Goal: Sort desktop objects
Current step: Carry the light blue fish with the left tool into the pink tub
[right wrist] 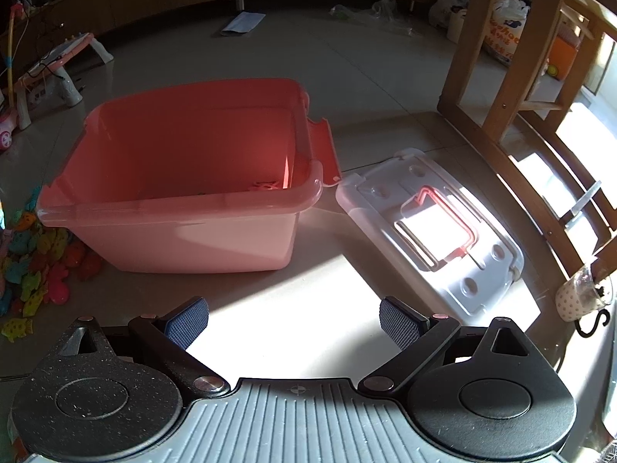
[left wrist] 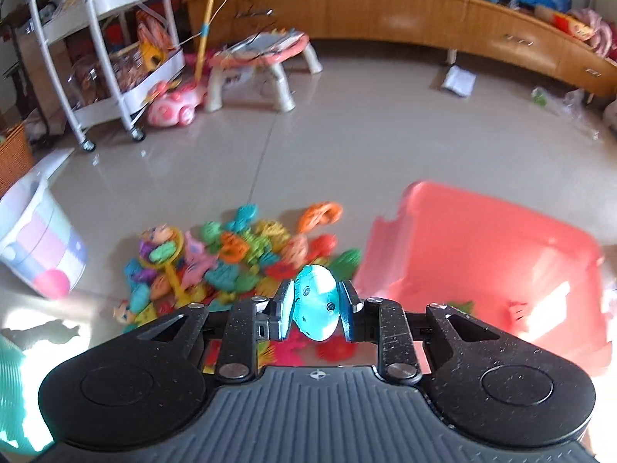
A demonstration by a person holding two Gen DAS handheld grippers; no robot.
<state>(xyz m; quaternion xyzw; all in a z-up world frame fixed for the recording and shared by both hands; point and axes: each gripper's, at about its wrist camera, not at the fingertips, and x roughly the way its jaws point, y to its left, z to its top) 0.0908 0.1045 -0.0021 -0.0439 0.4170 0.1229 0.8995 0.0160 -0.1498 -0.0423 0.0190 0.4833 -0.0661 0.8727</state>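
Observation:
My left gripper (left wrist: pixel 314 303) is shut on a turquoise toy fish (left wrist: pixel 315 301), held in the air above the floor. Below and to its left lies a heap of colourful toy fish (left wrist: pixel 231 254) on the tiles. A pink plastic bin (left wrist: pixel 482 254) stands to the right of the heap; a few toys lie on its bottom. In the right wrist view the same pink bin (right wrist: pixel 185 227) sits ahead and to the left, with part of the fish heap (right wrist: pixel 34 262) beside it. My right gripper (right wrist: pixel 295 322) is open over sunlit floor, nothing between its fingers.
The bin's clear lid (right wrist: pixel 428 227) lies on the floor right of the bin. A pastel bucket (left wrist: pixel 36 247) stands left of the heap. A white trolley (left wrist: pixel 104 50), a pink toy table (left wrist: pixel 262 61) and a long wooden cabinet (left wrist: pixel 424 19) line the back. Wooden furniture legs (right wrist: pixel 474 46) rise at right.

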